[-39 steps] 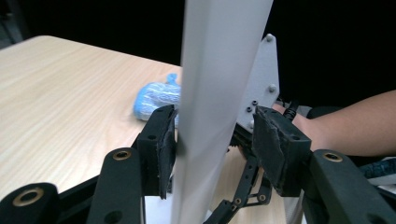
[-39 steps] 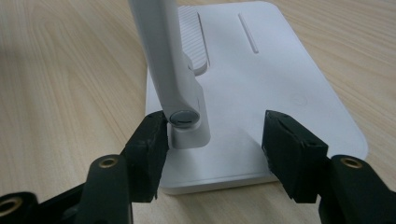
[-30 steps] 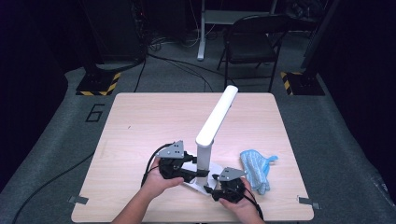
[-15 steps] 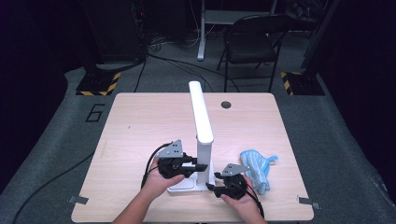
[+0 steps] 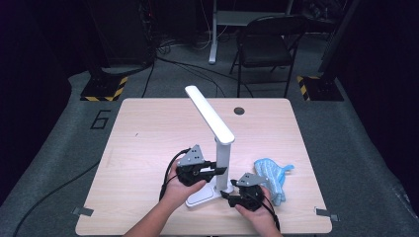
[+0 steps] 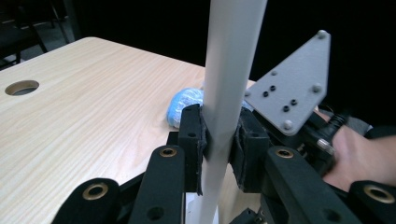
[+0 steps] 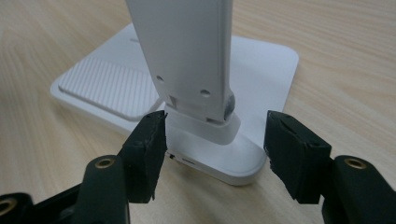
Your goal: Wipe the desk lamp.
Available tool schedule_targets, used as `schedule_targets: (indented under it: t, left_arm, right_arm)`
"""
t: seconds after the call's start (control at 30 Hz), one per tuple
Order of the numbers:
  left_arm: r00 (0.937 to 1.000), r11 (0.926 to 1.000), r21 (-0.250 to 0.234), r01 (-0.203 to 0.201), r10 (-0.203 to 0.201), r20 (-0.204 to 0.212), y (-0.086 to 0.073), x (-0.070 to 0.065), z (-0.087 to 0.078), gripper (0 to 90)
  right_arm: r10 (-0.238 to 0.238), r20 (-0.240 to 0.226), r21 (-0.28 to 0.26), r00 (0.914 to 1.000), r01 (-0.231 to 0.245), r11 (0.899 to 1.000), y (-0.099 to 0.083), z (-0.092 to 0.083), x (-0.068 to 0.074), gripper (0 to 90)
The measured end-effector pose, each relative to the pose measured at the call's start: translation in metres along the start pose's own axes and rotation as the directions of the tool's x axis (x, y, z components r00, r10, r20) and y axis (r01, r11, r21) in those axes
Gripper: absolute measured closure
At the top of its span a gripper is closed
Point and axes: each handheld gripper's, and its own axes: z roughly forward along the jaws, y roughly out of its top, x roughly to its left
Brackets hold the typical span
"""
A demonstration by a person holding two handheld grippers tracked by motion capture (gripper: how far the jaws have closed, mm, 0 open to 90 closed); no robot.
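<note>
The left gripper point(image 5: 221, 170) was clamped on the white lamp's point(image 5: 223, 163) upright post, while the right gripper's point(image 7: 215, 151) jaws, just opening, stood apart around its hinge foot near the base.

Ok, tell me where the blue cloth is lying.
In the high view the blue cloth lies on the table near its front right, just right of the right gripper and the lamp.

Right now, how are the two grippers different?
The left gripper has its jaws squeezed shut on the lamp's white post; the right gripper has just been opening, its jaws standing apart around the lamp's hinge, not pressing. The left sits higher on the lamp, the right down by the base. Both are black and hand-held.
</note>
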Motion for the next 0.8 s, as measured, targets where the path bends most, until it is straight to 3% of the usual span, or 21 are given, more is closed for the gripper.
schedule_targets:
  t: [0.1,0.33,0.43,0.57,0.7,0.8]
  left_arm:
    - [0.9996,0.9995,-0.007,0.029,-0.029,0.004,0.002,0.002,0.008,74.5]
    - [0.9987,0.9992,0.007,0.041,-0.041,0.029,0.007,0.007,0.017,70.1]
    - [0.999,0.9992,0.014,0.038,-0.038,0.023,0.003,0.008,0.01,61.3]
    - [0.9992,0.9991,0.016,0.038,-0.038,0.012,-0.001,0.01,0.0,52.2]
    - [0.9982,0.9987,0.037,0.034,-0.032,-0.051,-0.013,0.015,-0.017,45.3]
    - [0.9968,0.9979,0.043,0.049,-0.046,-0.065,-0.019,0.017,-0.024,43.3]
  right_arm:
    - [0.01,0.031,-0.02,0.9995,-0.009,1.0,0.001,0.0,-0.001,37.4]
    - [0.026,0.073,-0.062,0.997,-0.022,0.998,0.007,0.004,-0.001,37.9]
    - [0.016,0.103,-0.061,0.9945,-0.009,0.998,0.009,0.006,0.001,38.4]
    - [0.013,0.102,-0.055,0.9947,-0.008,0.998,0.011,0.007,0.0,39.5]
    - [0.034,0.122,-0.053,0.9919,-0.028,0.998,0.012,0.007,0.004,42.6]
    - [0.023,0.131,-0.043,0.9912,-0.017,0.999,0.012,0.012,0.007,42.3]
